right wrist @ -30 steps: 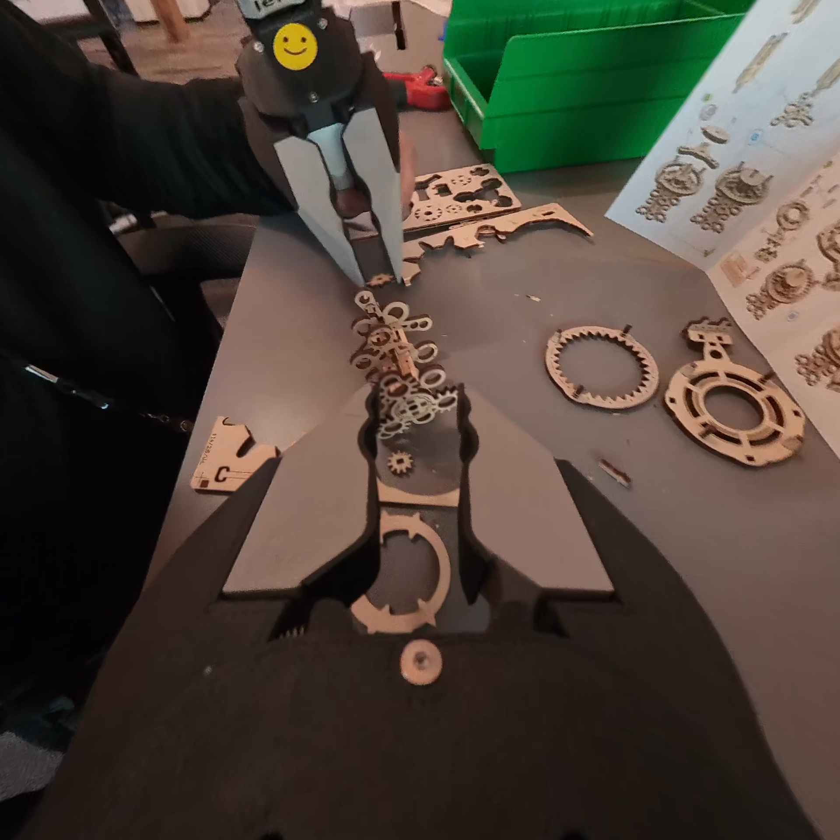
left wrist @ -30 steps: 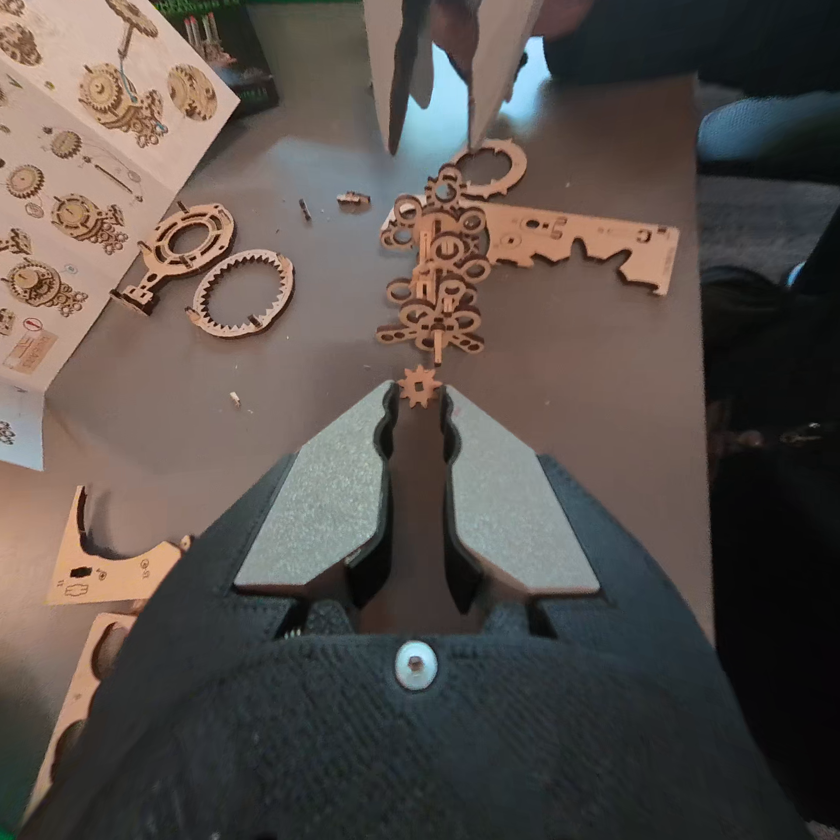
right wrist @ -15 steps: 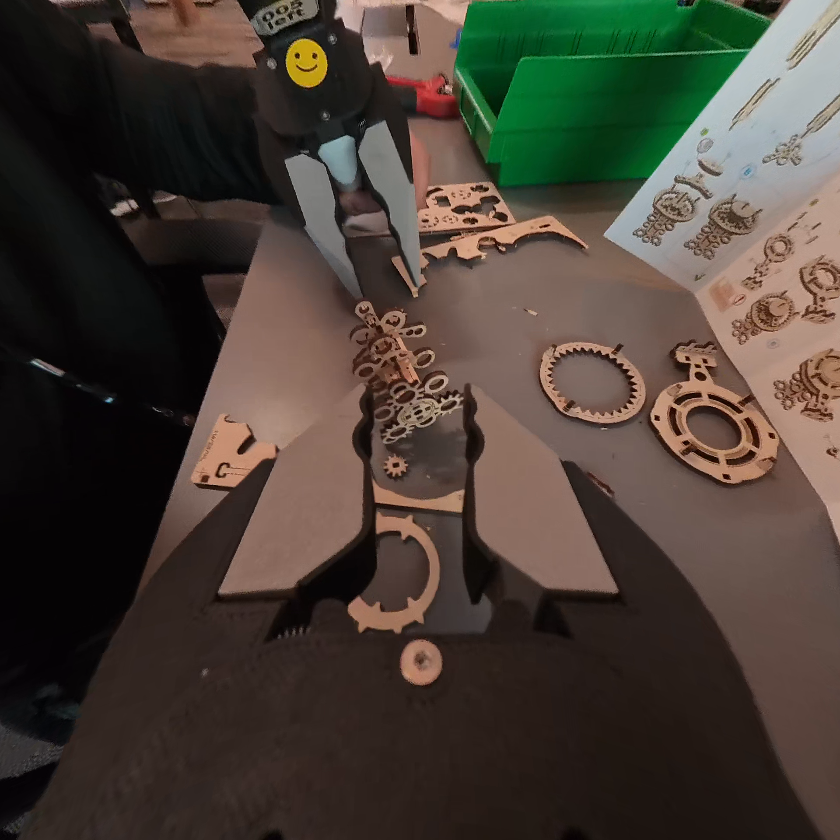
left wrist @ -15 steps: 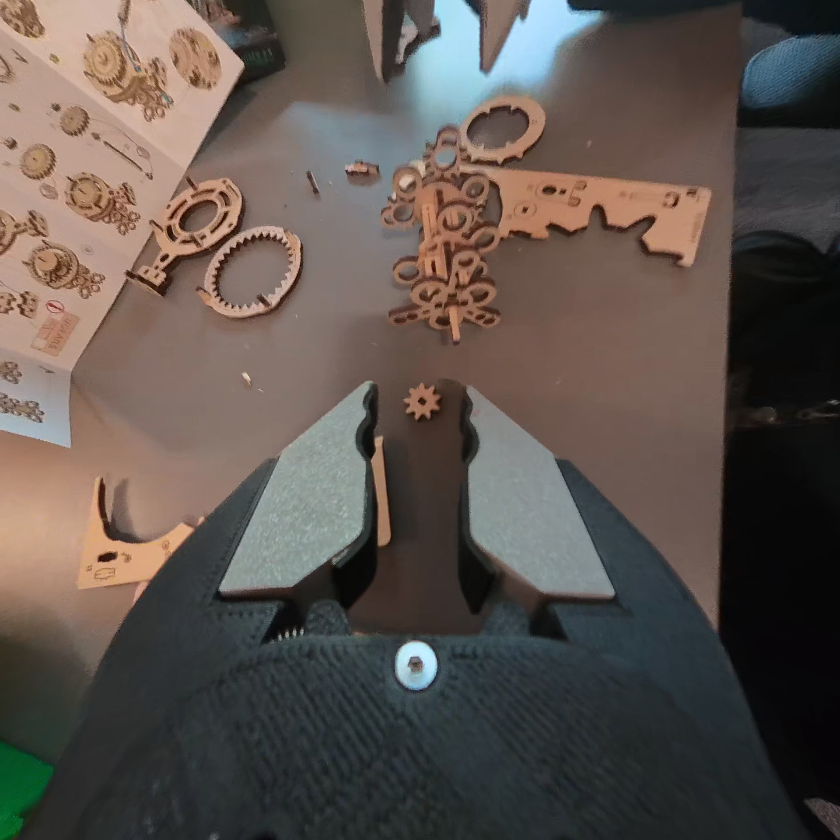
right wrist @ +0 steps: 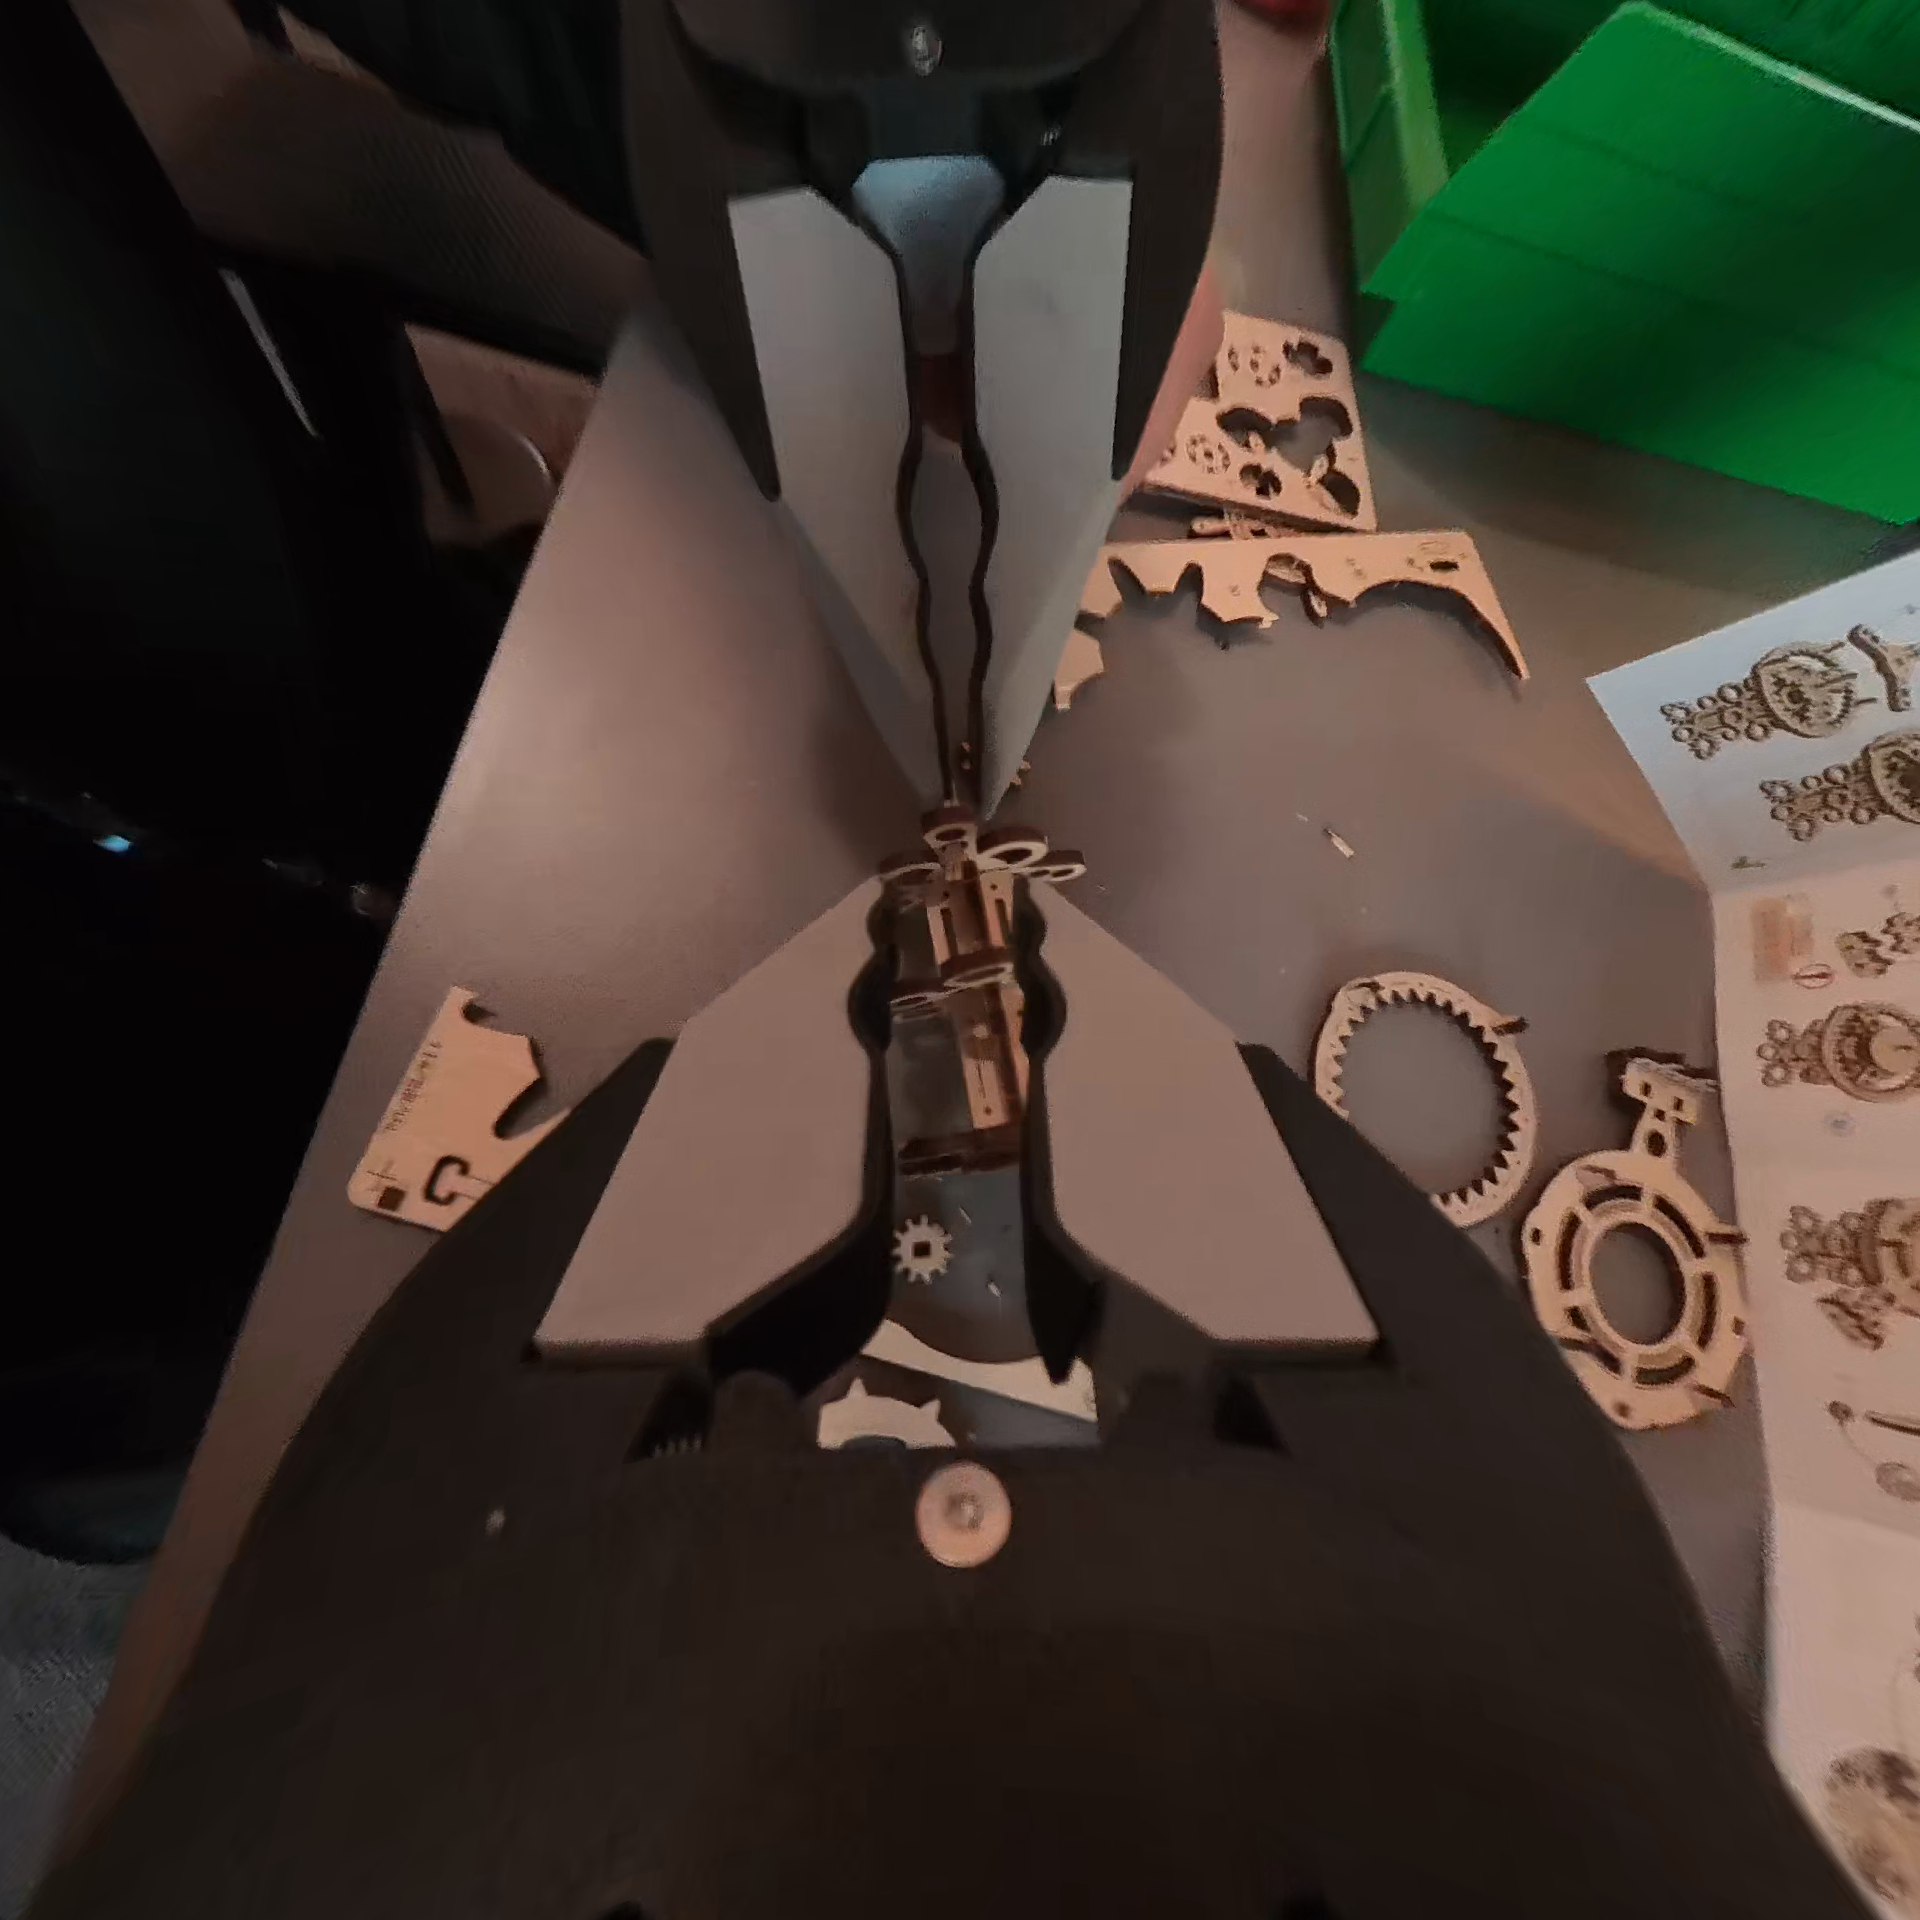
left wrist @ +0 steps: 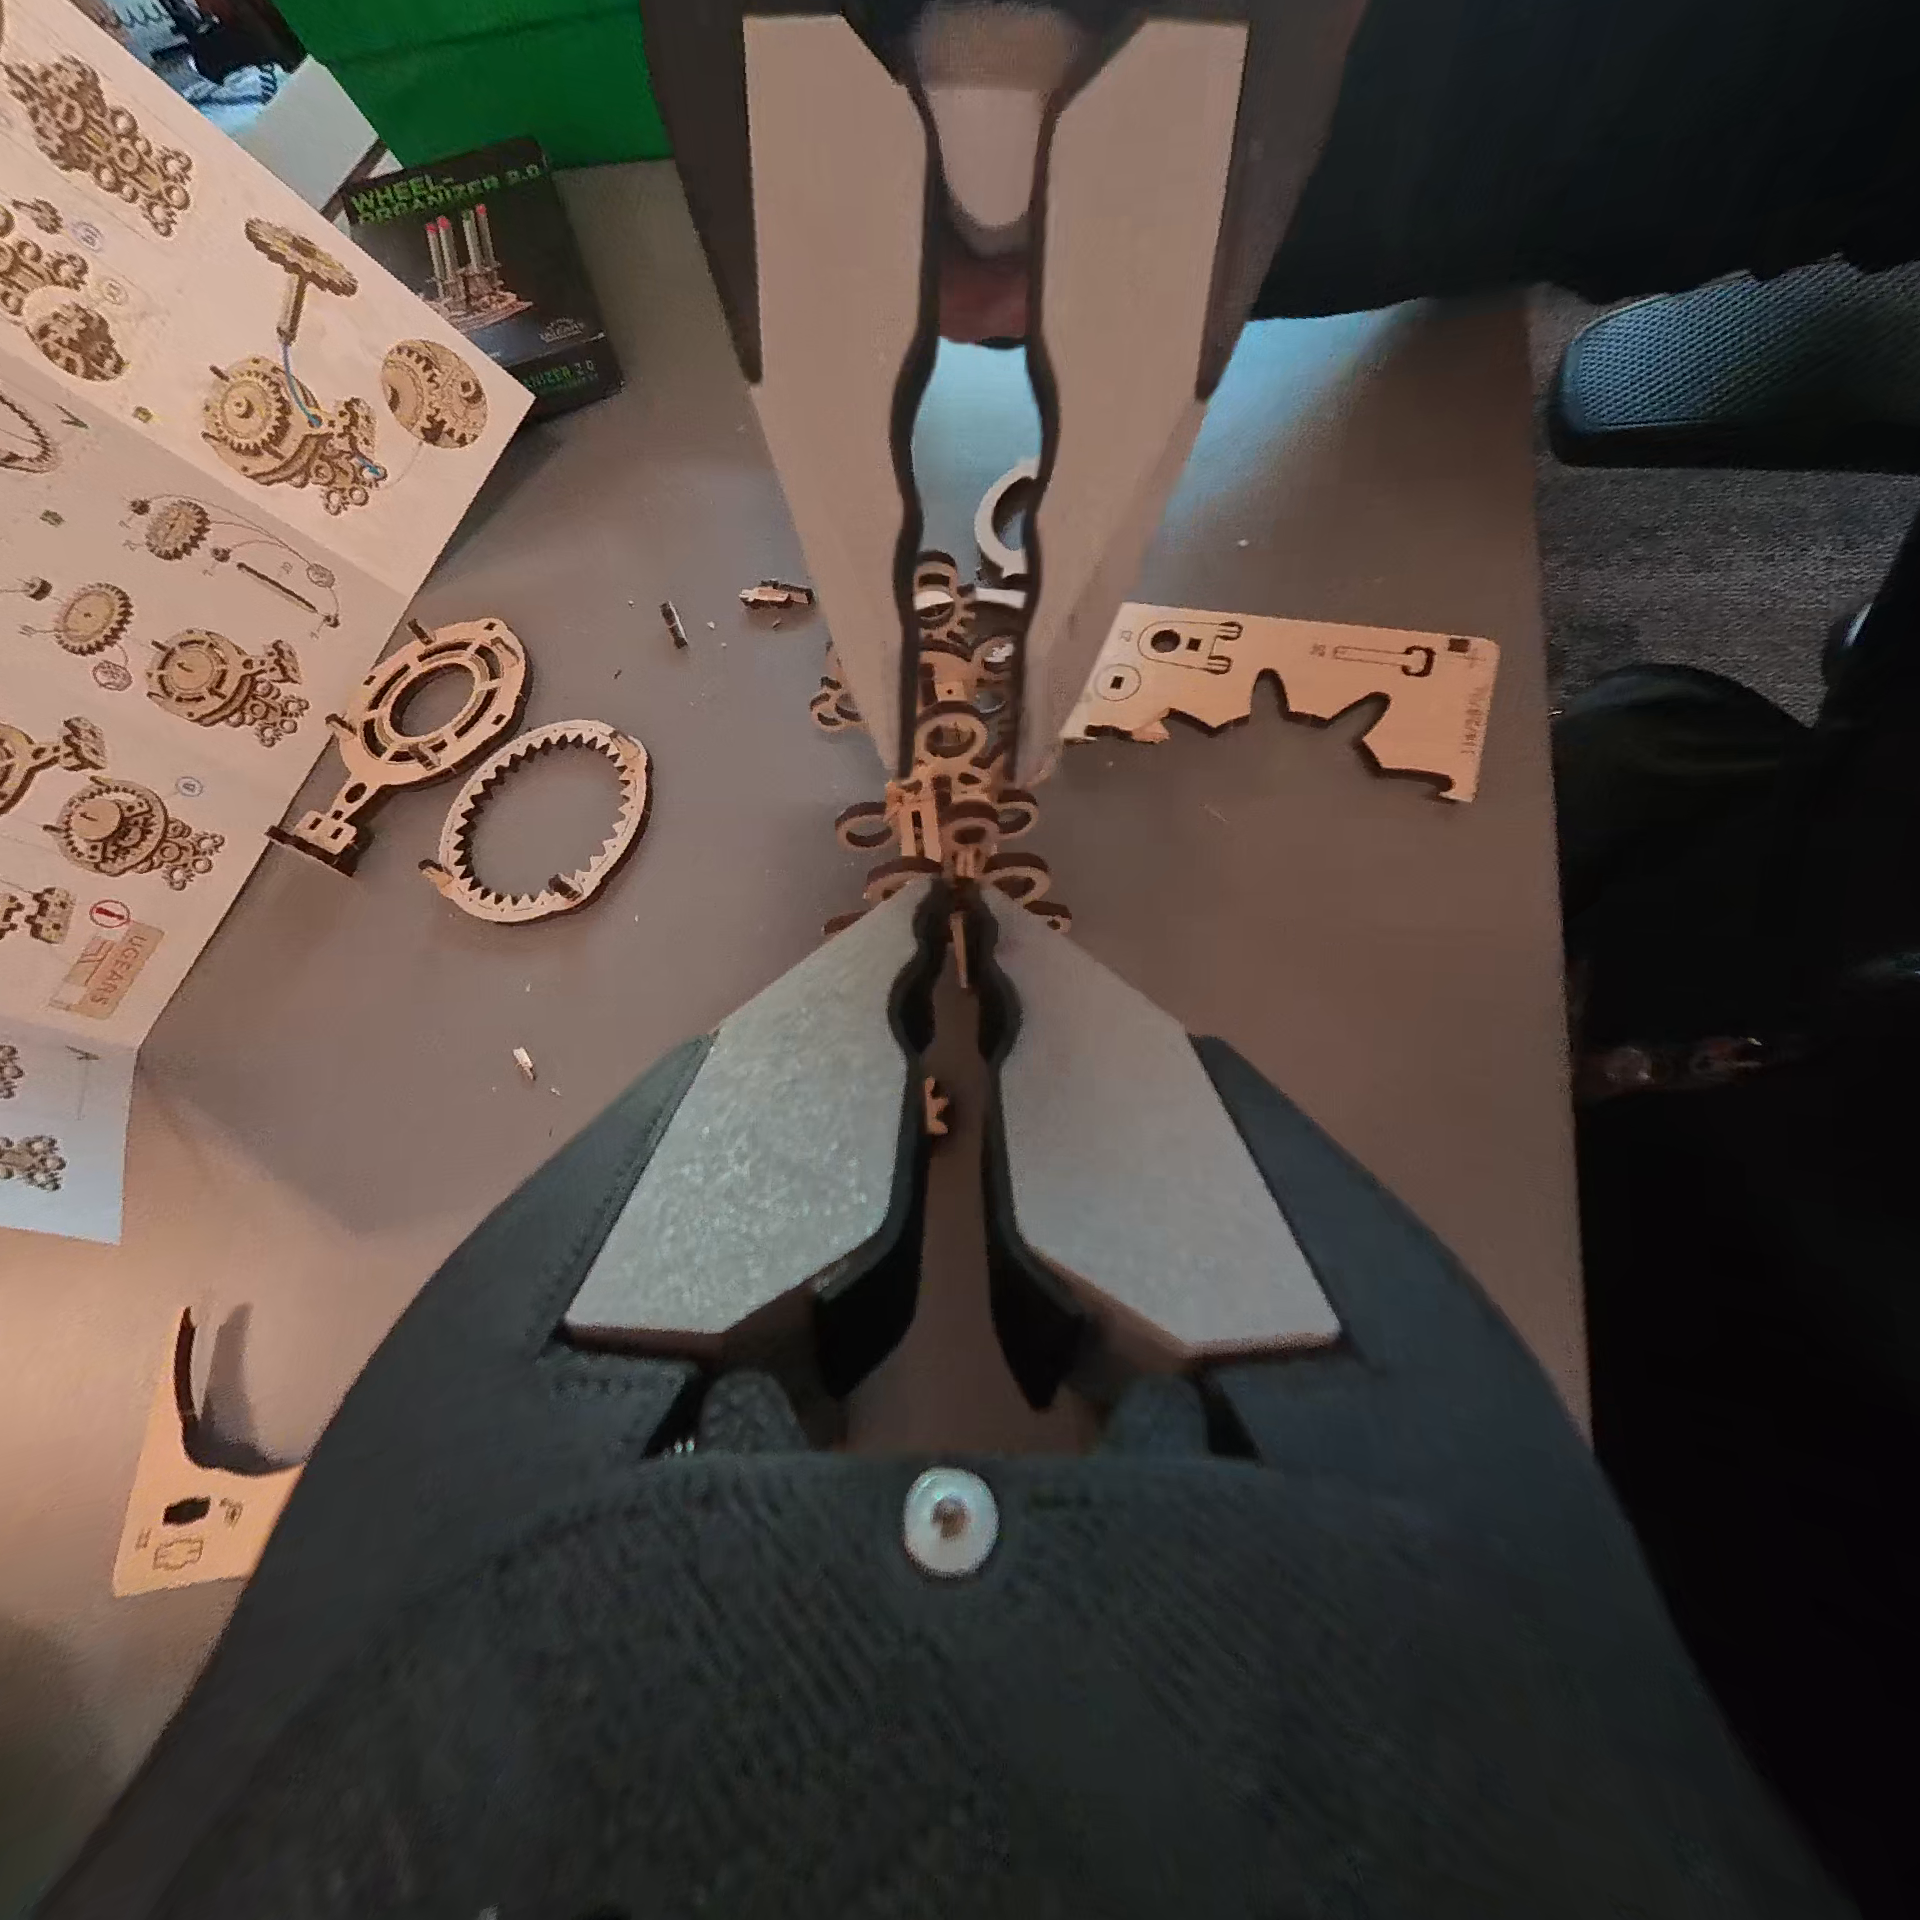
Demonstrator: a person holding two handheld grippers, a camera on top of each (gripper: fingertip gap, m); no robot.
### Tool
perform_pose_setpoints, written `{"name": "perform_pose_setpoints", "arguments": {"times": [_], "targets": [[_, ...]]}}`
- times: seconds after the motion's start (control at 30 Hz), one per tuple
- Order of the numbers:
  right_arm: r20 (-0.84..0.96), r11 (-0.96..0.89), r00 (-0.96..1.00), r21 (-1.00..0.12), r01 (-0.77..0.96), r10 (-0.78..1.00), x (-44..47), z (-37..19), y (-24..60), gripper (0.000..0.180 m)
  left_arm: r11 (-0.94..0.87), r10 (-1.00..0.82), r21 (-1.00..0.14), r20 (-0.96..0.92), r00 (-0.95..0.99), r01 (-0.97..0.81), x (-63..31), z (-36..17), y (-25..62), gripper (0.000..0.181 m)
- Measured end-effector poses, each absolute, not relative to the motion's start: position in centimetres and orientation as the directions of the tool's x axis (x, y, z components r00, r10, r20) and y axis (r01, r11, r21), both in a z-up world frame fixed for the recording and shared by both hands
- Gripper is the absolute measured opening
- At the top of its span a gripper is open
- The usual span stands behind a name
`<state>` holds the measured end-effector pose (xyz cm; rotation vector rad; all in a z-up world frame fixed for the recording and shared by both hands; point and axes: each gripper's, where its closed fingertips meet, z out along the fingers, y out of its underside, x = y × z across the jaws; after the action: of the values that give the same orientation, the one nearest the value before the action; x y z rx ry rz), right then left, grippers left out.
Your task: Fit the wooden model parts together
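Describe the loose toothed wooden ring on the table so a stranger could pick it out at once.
Start at the white folded instruction sheet on the grey table. Just beside its edge lie two flat round wooden parts side by side. The one farther from the sheet is the thin open wooden ring with teeth pointing inward; its neighbour, the slotted wooden ring with a stem, has no teeth.

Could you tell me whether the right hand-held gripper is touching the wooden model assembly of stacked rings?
Touching: the right wrist view shows the right hand-held gripper clamping the wooden model assembly.
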<state>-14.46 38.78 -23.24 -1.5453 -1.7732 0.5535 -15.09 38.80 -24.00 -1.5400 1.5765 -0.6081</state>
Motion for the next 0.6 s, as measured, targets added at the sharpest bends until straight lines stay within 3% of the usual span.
{"name": "perform_pose_setpoints", "arguments": {"times": [0.17,0.43,0.6], "targets": [[0.343,0.262,-0.057,-0.586,0.767,0.938,-14.8,-25.0,39.6,0.01,0.125,-0.975,-0.828,-0.206,0.088,-0.546,-14.8,-24.1,38.6,0.0],[0.356,0.262,-0.029,-0.629,0.732,0.934,-14.9,-24.5,39.9,0.001,0.108,-0.976,-0.842,-0.191,0.106,-0.529,-14.8,-24.1,39.0,0.0],[0.361,0.269,-0.032,-0.629,0.729,0.932,-14.9,-24.2,39.7,0.001,0.103,-0.969,-0.86,-0.201,0.146,-0.5,-14.7,-23.4,39.6,0.022]]}}
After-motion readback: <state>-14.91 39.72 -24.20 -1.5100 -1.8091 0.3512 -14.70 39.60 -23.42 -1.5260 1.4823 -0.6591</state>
